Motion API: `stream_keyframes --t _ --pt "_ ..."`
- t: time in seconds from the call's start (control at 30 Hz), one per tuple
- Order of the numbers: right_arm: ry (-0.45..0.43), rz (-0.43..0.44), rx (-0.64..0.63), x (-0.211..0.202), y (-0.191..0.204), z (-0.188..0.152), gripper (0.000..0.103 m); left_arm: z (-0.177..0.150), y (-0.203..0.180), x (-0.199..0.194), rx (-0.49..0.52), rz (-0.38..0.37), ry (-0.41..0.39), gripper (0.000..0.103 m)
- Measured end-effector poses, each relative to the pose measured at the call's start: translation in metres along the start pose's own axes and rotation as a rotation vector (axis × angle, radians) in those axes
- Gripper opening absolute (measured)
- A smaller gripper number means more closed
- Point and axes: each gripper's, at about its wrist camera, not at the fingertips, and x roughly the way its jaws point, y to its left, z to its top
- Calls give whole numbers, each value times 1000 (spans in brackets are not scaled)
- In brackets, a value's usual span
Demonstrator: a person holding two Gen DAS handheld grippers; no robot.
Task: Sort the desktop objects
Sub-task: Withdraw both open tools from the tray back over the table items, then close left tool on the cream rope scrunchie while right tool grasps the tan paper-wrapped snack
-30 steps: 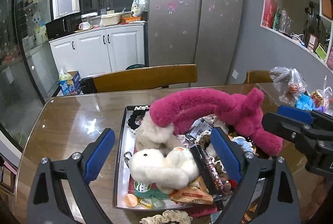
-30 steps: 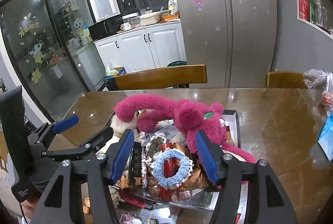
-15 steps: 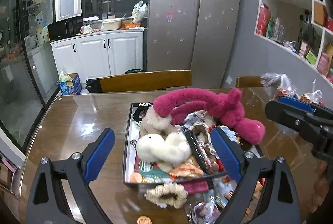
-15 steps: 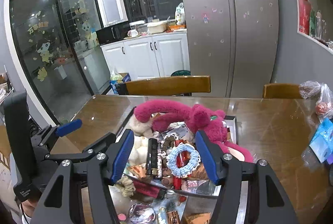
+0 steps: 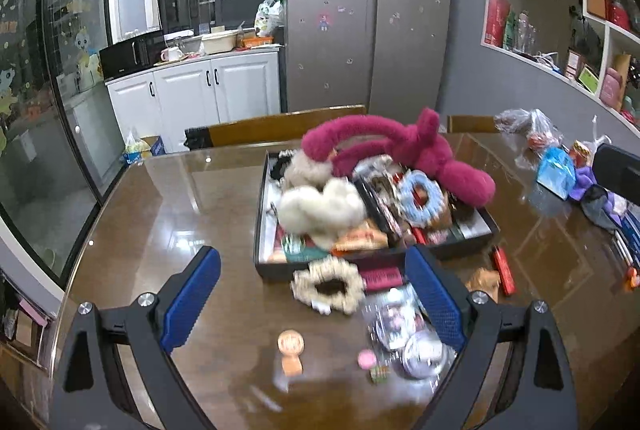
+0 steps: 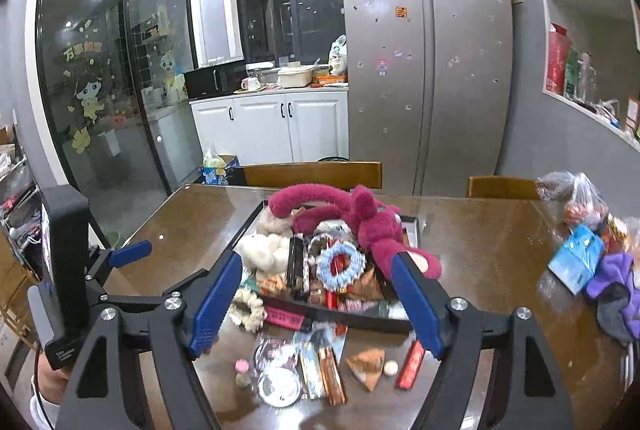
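A black tray (image 5: 262,186) on the brown table is heaped with a magenta plush headband (image 5: 384,150), white fluffy hair ties (image 5: 320,204), a light blue scrunchie (image 5: 424,192) and snack packets. The tray's far rim (image 6: 410,220), headband (image 6: 360,212) and blue scrunchie (image 6: 340,264) also show in the right wrist view. A beige scrunchie (image 5: 328,286), a round coin-like piece (image 5: 291,342) and small packets lie on the table before the tray. My left gripper (image 5: 316,302) is open and empty, held back above these. My right gripper (image 6: 316,304) is open and empty, to its right.
Plastic bags, a blue packet (image 5: 556,170) and purple cloth (image 6: 616,278) lie at the table's right. A red lighter-like stick (image 5: 503,270) lies right of the tray. Wooden chairs (image 5: 280,128) stand behind the table. The table's left edge (image 5: 100,214) curves near a glass door.
Both grippers have pulled back and up from the tray, so more of the table and the loose items before the tray show. Both stay open.
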Motion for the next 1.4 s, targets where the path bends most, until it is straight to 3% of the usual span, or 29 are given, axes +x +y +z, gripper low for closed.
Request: stream_keyframes --t 0.2,0.5,0.77,0.97,1.23,1.4 --pt "45 -2 20 -8 -4 -39 79 -33 -2 -15 -11 -31 11 95" --pt "150 -19 45 14 -15 -89 79 -55 -9 2 27 -46 64 95" --pt "216 -10 29 41 -20 -101 79 -58 -11 41 41 -81 126 95" --pt "259 -5 42 64 -33 -106 79 -56 -4 72 -20 -140 160 95" --pt "290 -53 -32 96 -35 -116 79 -51 -8 111 -9 -141 212 95" --pt "310 -41 -42 116 -36 -118 79 -50 -8 132 -18 -129 243 95"
